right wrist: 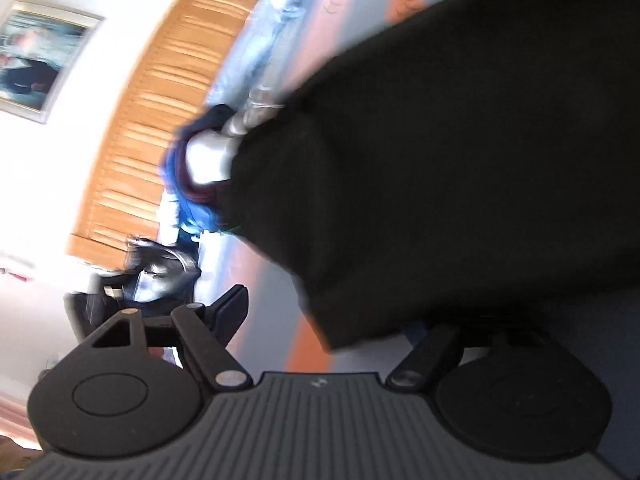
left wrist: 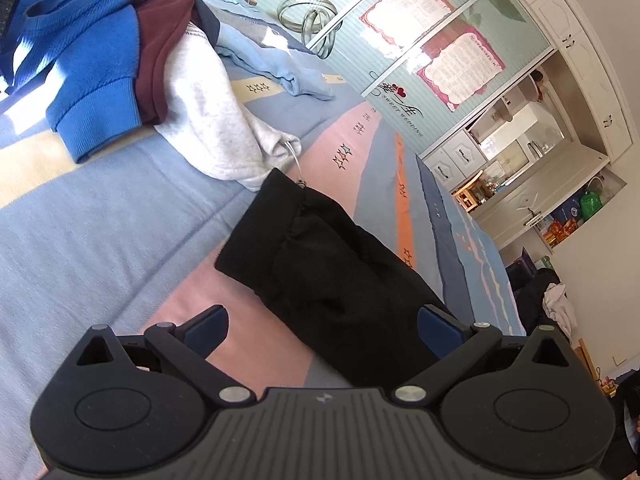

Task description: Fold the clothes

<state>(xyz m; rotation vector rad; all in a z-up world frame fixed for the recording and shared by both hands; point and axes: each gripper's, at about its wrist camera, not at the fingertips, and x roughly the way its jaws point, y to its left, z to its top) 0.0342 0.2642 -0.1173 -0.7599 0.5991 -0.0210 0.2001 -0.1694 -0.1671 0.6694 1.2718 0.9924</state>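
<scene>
A: Start at the left of the left wrist view. What's there?

B: A pile of clothes [left wrist: 132, 60] at ten o'clock: a blue sweater [left wrist: 80, 60] on top, a maroon piece [left wrist: 160, 48] tucked under it, then a pale grey garment [left wrist: 216, 112] spilling toward the centre. All of it lies on the striped bedspread [left wrist: 100, 220].

A: And the black garment?

B: The black garment [left wrist: 320, 264] lies in the middle of the frame, running from just below the grey garment's hem down to five o'clock. Its upper end touches or nearly touches the grey hem; I cannot tell which.

A: Is the left gripper holding it?

B: No. The left gripper [left wrist: 323, 332] has its fingers spread wide, released. The black cloth passes between them, close against the right fingertip and well apart from the left one.

A: Further right?

B: A wardrobe [left wrist: 440, 40] with pale sliding doors and pink posters at one o'clock.

A: Now the right wrist view.

B: Blurred. A wooden headboard [right wrist: 160, 120] at ten o'clock, the clothes pile a smear at nine. The black garment [right wrist: 440, 160] fills the frame from centre to three o'clock.

A: The right gripper?

B: The right gripper [right wrist: 328, 320] has its left finger standing clear. The right finger is hidden under the black cloth, so I cannot tell whether it grips anything.
</scene>
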